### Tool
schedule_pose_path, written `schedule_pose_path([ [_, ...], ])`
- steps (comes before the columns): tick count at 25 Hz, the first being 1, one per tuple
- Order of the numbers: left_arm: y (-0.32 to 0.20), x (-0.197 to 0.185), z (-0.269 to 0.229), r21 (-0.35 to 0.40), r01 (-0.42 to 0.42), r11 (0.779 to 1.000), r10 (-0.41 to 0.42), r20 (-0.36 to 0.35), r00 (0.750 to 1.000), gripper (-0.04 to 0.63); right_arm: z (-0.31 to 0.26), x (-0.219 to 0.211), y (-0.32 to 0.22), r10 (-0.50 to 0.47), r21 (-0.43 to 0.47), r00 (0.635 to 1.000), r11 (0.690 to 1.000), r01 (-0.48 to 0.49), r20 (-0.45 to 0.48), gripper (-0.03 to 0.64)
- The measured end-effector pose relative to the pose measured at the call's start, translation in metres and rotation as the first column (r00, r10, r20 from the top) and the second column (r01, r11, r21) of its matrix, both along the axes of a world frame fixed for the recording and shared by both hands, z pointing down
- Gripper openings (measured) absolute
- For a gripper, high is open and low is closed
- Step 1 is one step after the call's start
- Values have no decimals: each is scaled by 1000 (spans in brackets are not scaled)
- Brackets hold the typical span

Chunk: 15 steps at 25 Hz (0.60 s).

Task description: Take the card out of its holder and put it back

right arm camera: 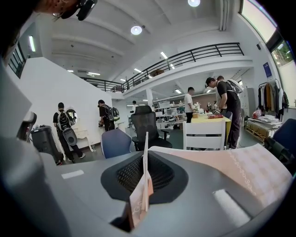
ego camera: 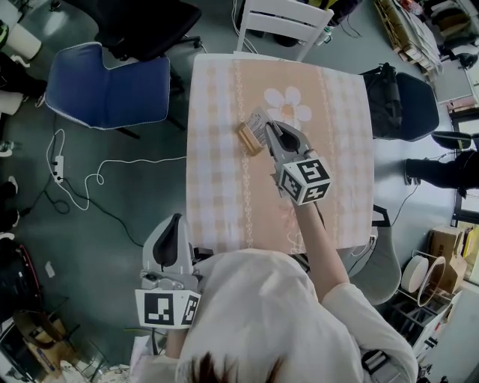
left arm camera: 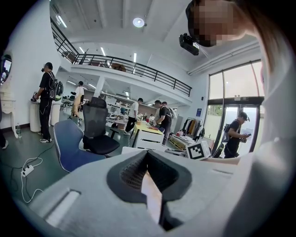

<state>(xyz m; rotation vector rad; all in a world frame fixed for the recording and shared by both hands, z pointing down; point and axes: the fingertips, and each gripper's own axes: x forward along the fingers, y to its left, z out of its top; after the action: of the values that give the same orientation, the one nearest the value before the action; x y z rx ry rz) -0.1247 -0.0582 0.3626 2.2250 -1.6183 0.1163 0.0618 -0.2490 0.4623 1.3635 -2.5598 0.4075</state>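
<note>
A small wooden card holder lies on the table, which has a peach checked cloth, near a flower print. A pale card rises at the holder's far end; whether its lower edge sits in the slot I cannot tell. My right gripper reaches in from the right, shut on the card. In the right gripper view the card stands edge-on between the pads of the right gripper. My left gripper hangs off the table's near-left corner, shut and holding nothing. In its own view the left gripper has its tips together.
A white chair stands at the table's far edge, a blue chair to the left and a black chair to the right. A white cable and power strip lie on the floor at left. Several people stand far off.
</note>
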Motion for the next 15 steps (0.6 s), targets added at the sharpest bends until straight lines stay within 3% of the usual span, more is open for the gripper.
schedule_pose_path([
  [15, 0, -1, 0, 2, 5, 1000, -5, 0, 1000, 0, 2, 2, 3, 15, 6, 1000, 1000, -15, 21, 15],
])
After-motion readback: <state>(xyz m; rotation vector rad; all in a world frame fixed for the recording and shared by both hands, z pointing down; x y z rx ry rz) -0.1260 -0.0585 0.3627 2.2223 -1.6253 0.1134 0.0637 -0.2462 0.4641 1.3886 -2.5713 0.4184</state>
